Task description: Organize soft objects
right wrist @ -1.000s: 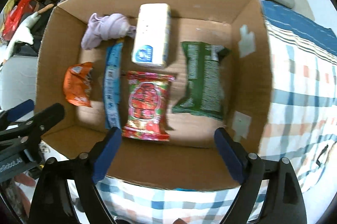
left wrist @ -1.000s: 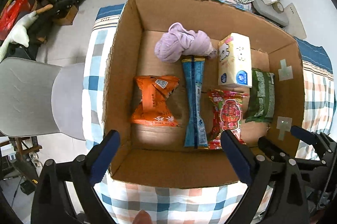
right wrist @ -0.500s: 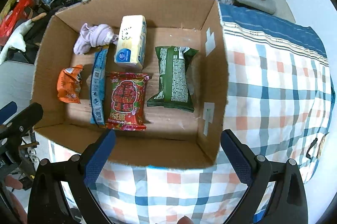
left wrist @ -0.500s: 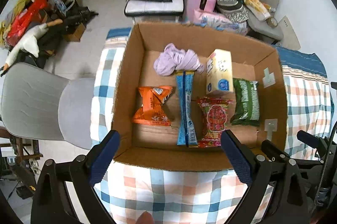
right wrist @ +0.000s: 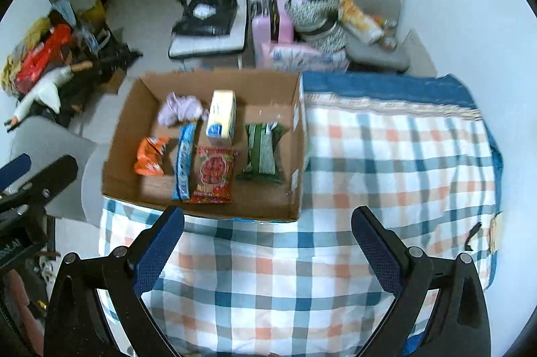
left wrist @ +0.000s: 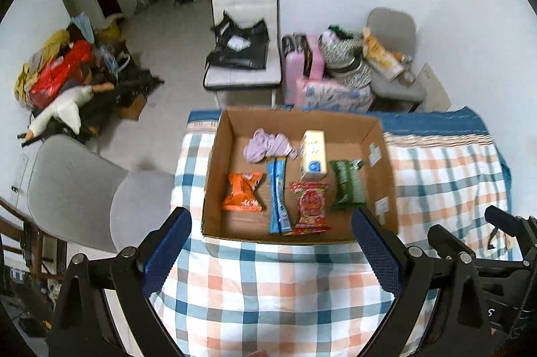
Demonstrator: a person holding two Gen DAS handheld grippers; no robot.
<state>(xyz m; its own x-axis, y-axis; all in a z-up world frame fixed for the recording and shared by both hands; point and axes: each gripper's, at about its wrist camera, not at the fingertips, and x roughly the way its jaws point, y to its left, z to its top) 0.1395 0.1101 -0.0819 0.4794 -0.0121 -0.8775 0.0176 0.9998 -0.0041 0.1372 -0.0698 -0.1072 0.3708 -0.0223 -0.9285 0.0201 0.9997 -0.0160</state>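
An open cardboard box (left wrist: 386, 175) (right wrist: 297, 135) stands on a checked tablecloth (left wrist: 268, 283) (right wrist: 386, 162). Inside lie a lilac cloth (left wrist: 268, 148) (right wrist: 181, 112), a yellow tissue pack (left wrist: 313, 155) (right wrist: 221, 117), an orange packet (left wrist: 242, 196) (right wrist: 151, 155), a blue stick pack (left wrist: 278, 196) (right wrist: 184, 165), a red packet (left wrist: 310, 204) (right wrist: 213, 174) and a green packet (left wrist: 347, 186) (right wrist: 263, 152). My left gripper (left wrist: 272, 253) and right gripper (right wrist: 266, 253) are both open and empty, high above and in front of the box.
A grey chair (left wrist: 84, 196) stands left of the table. A white chair with a black bag (left wrist: 243, 55), a pink suitcase (left wrist: 303, 61) and a grey chair with clutter (left wrist: 389, 55) stand behind. A pile of bags and a plush toy (left wrist: 60, 108) lie on the floor.
Both grippers have pulled up and back from the box, which now looks smaller and farther. The objects in the box have not moved. Both grippers stay open.
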